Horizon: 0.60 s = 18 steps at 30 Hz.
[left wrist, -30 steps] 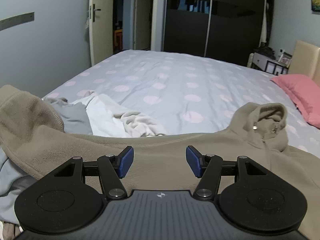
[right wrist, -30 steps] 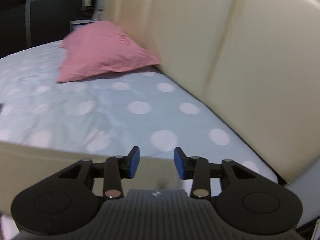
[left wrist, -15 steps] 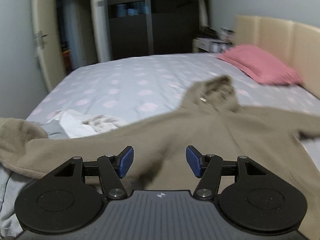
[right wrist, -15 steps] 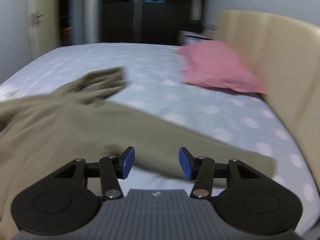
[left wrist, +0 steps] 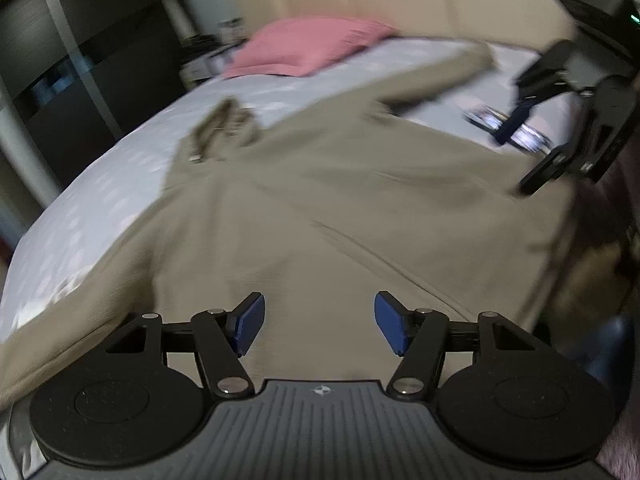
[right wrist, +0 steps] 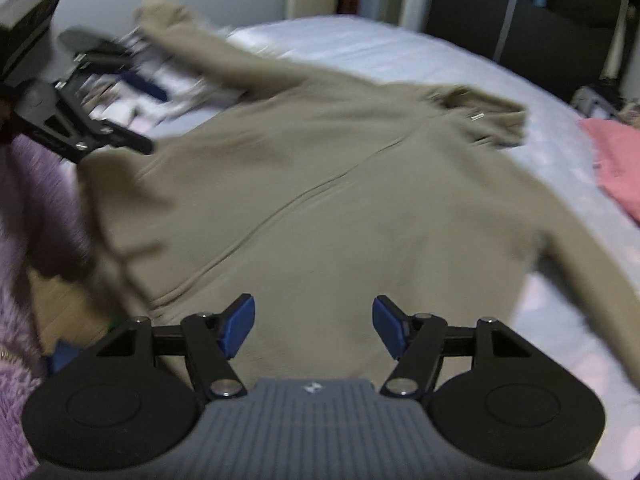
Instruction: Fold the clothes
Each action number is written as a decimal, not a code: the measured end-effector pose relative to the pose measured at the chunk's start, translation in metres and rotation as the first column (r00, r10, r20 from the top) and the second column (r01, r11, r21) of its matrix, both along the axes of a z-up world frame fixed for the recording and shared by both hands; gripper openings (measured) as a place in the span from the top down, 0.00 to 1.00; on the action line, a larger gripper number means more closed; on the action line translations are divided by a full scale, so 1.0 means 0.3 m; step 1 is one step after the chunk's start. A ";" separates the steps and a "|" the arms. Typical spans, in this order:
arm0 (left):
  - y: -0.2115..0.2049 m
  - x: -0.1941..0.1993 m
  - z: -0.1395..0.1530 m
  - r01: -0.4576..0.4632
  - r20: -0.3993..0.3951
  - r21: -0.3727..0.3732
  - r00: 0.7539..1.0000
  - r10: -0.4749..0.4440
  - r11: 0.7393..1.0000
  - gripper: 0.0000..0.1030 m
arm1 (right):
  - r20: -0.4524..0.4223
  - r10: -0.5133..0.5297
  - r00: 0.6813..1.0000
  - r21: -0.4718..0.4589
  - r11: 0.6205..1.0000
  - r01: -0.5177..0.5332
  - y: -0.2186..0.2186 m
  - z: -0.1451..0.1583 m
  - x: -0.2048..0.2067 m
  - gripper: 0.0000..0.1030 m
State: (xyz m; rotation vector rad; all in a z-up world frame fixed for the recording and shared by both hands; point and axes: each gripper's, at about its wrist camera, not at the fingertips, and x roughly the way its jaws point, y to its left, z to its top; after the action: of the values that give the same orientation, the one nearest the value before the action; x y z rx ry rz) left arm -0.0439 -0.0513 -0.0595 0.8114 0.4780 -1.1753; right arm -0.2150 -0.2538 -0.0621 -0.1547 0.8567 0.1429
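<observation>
Bed (left wrist: 120,184): dotted pale sheet. 
Hoodie (left wrist: 320,208): tan, zipped, spread front-up across the bed, sleeves out, hood (right wrist: 480,112) toward the far side. 
Pillow (left wrist: 312,44): pink, by the headboard. 
Left gripper (left wrist: 318,326): above the hem, jaws opening, nothing between. 
Right gripper (right wrist: 312,326): likewise, jaws opening, empty.

The left gripper (left wrist: 318,324) tilts downward, its blue pads (left wrist: 249,322) apart with nothing between them, the jaws opening. The right gripper (right wrist: 312,327) slants down likewise, jaws opening on empty air. A fuzzy purple sleeve (right wrist: 20,264) shows at the left gripper's side.
</observation>
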 end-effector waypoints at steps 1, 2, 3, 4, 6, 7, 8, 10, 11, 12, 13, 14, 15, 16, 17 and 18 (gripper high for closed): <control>-0.008 -0.028 -0.024 0.033 0.013 0.028 0.999 -0.033 0.999 0.41 | -0.018 0.031 0.999 -0.010 0.999 -0.032 0.045 -0.027 -0.006 0.34; -0.015 -0.057 -0.050 0.065 0.026 0.058 0.997 -0.067 0.996 0.41 | -0.028 0.077 0.997 -0.046 0.996 -0.079 0.087 -0.053 -0.015 0.34; -0.021 -0.088 -0.081 0.099 0.045 0.094 0.994 -0.104 0.991 0.41 | -0.040 0.123 0.992 -0.083 0.989 -0.126 0.130 -0.078 -0.024 0.34; -0.026 -0.115 -0.111 0.129 0.065 0.129 0.988 -0.138 0.983 0.41 | -0.054 0.167 0.984 -0.118 0.978 -0.172 0.170 -0.103 -0.034 0.34; -0.028 -0.163 -0.165 0.186 0.095 0.195 0.974 -0.208 0.963 0.41 | -0.090 0.238 0.967 -0.185 0.950 -0.251 0.227 -0.142 -0.049 0.34; -0.025 -0.182 -0.190 0.210 0.108 0.223 0.965 -0.239 0.952 0.41 | -0.100 0.248 0.964 -0.197 0.944 -0.263 0.238 -0.153 -0.049 0.34; -0.020 -0.201 -0.213 0.232 0.122 0.251 0.956 -0.268 0.940 0.41 | -0.109 0.255 0.961 -0.209 0.939 -0.273 0.247 -0.164 -0.049 0.34; -0.006 -0.235 -0.253 0.260 0.154 0.294 0.937 -0.314 0.920 0.41 | -0.114 0.237 0.965 -0.228 0.939 -0.258 0.246 -0.176 -0.044 0.34; 0.002 -0.251 -0.273 0.273 0.170 0.315 0.926 -0.337 0.909 0.41 | -0.117 0.229 0.966 -0.238 0.938 -0.251 0.244 -0.182 -0.041 0.34; 0.010 -0.268 -0.290 0.285 0.189 0.332 0.914 -0.359 0.899 0.41 | -0.126 0.227 0.966 -0.244 0.936 -0.252 0.244 -0.188 -0.044 0.34; 0.014 -0.282 -0.304 0.298 0.203 0.348 0.902 -0.382 0.889 0.41 | -0.136 0.227 0.964 -0.250 0.934 -0.255 0.245 -0.194 -0.046 0.34; 0.016 -0.296 -0.320 0.307 0.218 0.363 0.890 -0.401 0.880 0.41 | -0.149 0.236 0.960 -0.257 0.929 -0.268 0.250 -0.203 -0.041 0.34; 0.016 -0.307 -0.337 0.308 0.241 0.378 0.878 -0.414 0.873 0.41 | -0.162 0.245 0.956 -0.265 0.922 -0.281 0.254 -0.212 -0.038 0.34; 0.014 -0.314 -0.354 0.302 0.266 0.391 0.867 -0.421 0.869 0.41 | -0.172 0.252 0.952 -0.293 0.910 -0.293 0.258 -0.222 -0.042 0.34; 0.011 -0.316 -0.366 0.294 0.289 0.402 0.858 -0.425 0.867 0.41 | -0.180 0.258 0.949 -0.337 0.890 -0.306 0.265 -0.237 -0.049 0.34; 0.009 -0.312 -0.373 0.280 0.303 0.411 0.856 -0.419 0.868 0.41 | -0.187 0.263 0.946 -0.381 0.869 -0.317 0.273 -0.252 -0.055 0.34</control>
State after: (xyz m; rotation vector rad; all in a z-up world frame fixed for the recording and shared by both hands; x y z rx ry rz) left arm -0.1375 -0.0487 -0.1712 1.4641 0.2127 -1.2430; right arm -0.2316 -0.1720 -0.1377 -0.6771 0.9826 0.2586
